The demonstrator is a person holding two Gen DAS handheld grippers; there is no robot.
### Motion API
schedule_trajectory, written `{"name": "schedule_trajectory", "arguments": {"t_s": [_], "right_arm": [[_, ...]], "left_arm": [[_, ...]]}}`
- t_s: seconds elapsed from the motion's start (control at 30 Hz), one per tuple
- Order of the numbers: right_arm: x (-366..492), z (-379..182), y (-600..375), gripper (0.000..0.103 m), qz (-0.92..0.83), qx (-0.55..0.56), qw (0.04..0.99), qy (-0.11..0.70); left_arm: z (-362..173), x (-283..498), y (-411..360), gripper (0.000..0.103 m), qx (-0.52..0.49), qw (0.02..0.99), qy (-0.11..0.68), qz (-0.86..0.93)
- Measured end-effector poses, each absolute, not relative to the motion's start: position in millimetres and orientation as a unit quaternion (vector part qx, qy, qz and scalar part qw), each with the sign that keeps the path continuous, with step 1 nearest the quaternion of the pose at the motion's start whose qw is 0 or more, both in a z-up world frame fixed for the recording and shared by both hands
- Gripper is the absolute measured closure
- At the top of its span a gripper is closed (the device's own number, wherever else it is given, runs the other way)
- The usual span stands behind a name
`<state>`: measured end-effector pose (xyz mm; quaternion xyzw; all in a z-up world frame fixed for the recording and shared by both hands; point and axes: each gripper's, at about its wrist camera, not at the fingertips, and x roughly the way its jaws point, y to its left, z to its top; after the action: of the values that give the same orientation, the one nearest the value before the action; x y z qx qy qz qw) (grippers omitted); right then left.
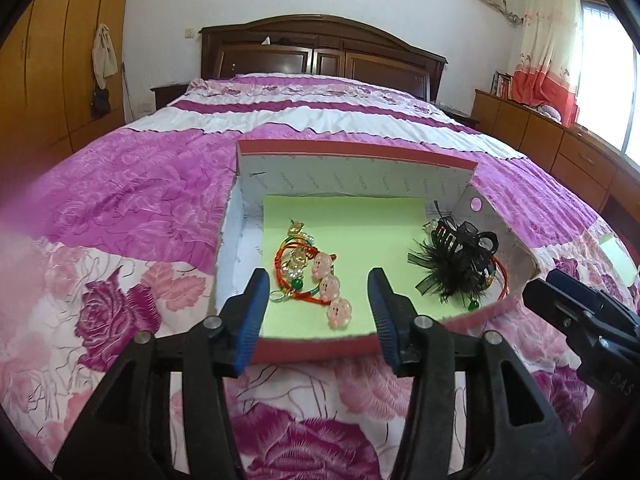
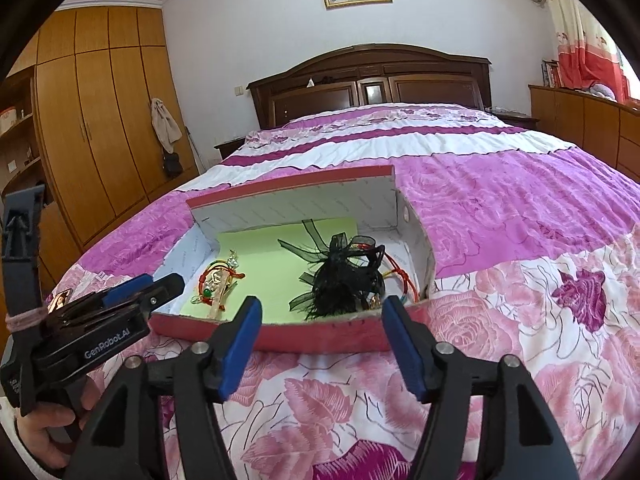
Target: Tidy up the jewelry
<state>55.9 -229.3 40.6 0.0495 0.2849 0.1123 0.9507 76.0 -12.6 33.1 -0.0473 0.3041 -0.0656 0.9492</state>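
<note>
A red cardboard box (image 1: 360, 146) with a green paper lining sits on the bed; it also shows in the right wrist view (image 2: 320, 334). Inside at left lies a tangle of red cord bracelets (image 1: 294, 270) with gold and green beads and a pink pig-bead string (image 1: 330, 286); the tangle also shows in the right wrist view (image 2: 216, 280). At right lies a black feathered hair claw (image 1: 460, 258), also in the right wrist view (image 2: 344, 276), over a red cord bangle (image 2: 400, 276). My left gripper (image 1: 318, 306) is open and empty at the box's near edge. My right gripper (image 2: 322, 330) is open and empty at the near edge.
The bed has a pink and purple floral quilt (image 1: 140, 200) and a dark wooden headboard (image 1: 320, 48). A wooden wardrobe (image 2: 100, 120) stands at left and a low wooden cabinet (image 1: 560, 148) at right by the window.
</note>
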Motion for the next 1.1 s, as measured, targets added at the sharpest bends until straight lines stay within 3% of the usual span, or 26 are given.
{"name": "schedule_trajectory", "arguments": {"t_s": [0.77, 1.1], "right_arm": [[23.3, 30.2, -230.0, 0.028, 0.079, 0.042, 0.966, 0.243], [21.0, 26.7, -228.9, 0.026, 0.075, 0.04, 0.966, 0.244]], "left_arm": [[24.9, 50.7, -12.8, 0.042, -0.034, 0.96, 0.274, -0.035], [20.4, 50.4, -14.2, 0.041, -0.029, 0.96, 0.276, -0.031]]}}
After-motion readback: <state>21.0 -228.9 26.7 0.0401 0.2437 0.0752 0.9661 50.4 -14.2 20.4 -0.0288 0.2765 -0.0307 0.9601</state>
